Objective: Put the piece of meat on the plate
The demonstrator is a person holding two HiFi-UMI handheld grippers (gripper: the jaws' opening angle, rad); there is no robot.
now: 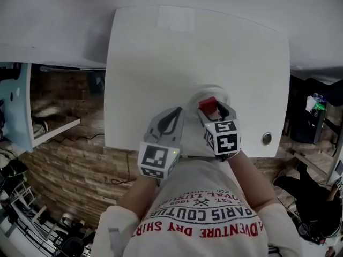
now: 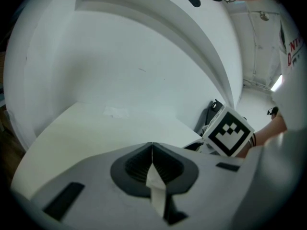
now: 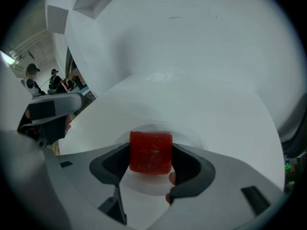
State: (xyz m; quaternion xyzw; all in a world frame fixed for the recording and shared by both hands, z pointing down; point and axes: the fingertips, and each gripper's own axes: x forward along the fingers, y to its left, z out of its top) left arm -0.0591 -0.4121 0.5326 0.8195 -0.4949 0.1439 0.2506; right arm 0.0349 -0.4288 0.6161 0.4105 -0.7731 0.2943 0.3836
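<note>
Red and blocky, the piece of meat (image 3: 150,152) sat pinched by its flat sides in the right gripper (image 3: 150,163), over the white plate (image 3: 194,137) on the surface (image 1: 187,52). It looked light, soft and probably slick, so a gentle side grip suited it. It was near-cubic, with no clear long axis. The left gripper (image 2: 152,152) was pressed together, empty.

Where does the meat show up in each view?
Head view: meat right of centre, between the right gripper's jaws, over the plate.
Left gripper view: not in it.
Right gripper view: low centre, clamped between the jaws.
Shared landmark: the white table, in all three.
</note>
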